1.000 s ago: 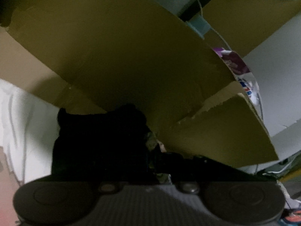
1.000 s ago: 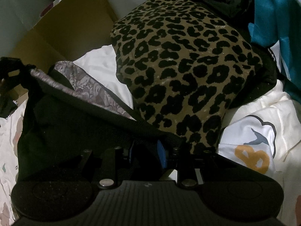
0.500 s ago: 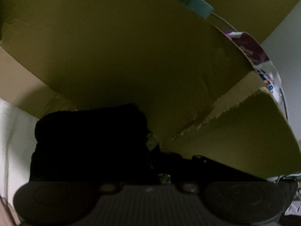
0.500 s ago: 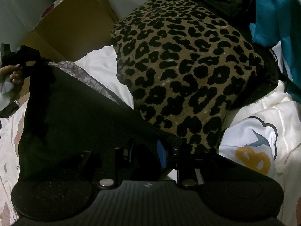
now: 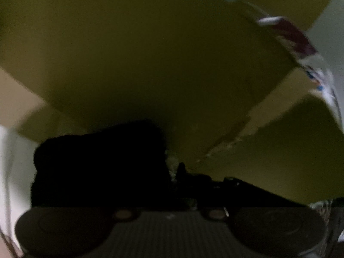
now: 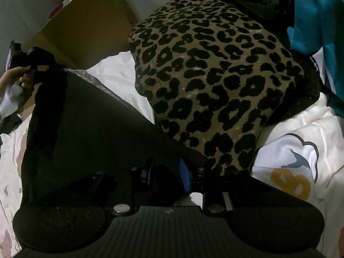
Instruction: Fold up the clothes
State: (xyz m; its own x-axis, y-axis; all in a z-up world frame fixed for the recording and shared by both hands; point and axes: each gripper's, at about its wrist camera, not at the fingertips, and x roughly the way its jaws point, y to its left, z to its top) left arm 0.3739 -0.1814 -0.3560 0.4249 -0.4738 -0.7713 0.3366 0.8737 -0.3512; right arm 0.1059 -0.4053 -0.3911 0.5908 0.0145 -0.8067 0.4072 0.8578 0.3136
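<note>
A black garment (image 6: 90, 133) with a grey patterned inner side (image 6: 94, 79) is stretched between my two grippers over the bed. My right gripper (image 6: 166, 175) is shut on its ribbed hem, and the cloth runs between the blue pads (image 6: 185, 179). At the far left, my left gripper (image 6: 37, 57) has the other end bunched in it, with a hand (image 6: 13, 79) behind. In the dark, blurred left wrist view the black garment (image 5: 99, 163) heaps at my left gripper (image 5: 174, 172). Its jaws are opening with cloth still between them.
A leopard-print cushion (image 6: 210, 75) lies just beyond the garment on white printed bedding (image 6: 301, 150). A cardboard box (image 6: 86, 32) stands at the back left, and this box (image 5: 150, 64) fills the left wrist view close up. Teal cloth (image 6: 318, 21) hangs at the right.
The left gripper has carried its end of the garment up and to the left, drawing the cloth taut and hiding most of the patterned side. The cardboard looms closer. The right gripper stayed put.
</note>
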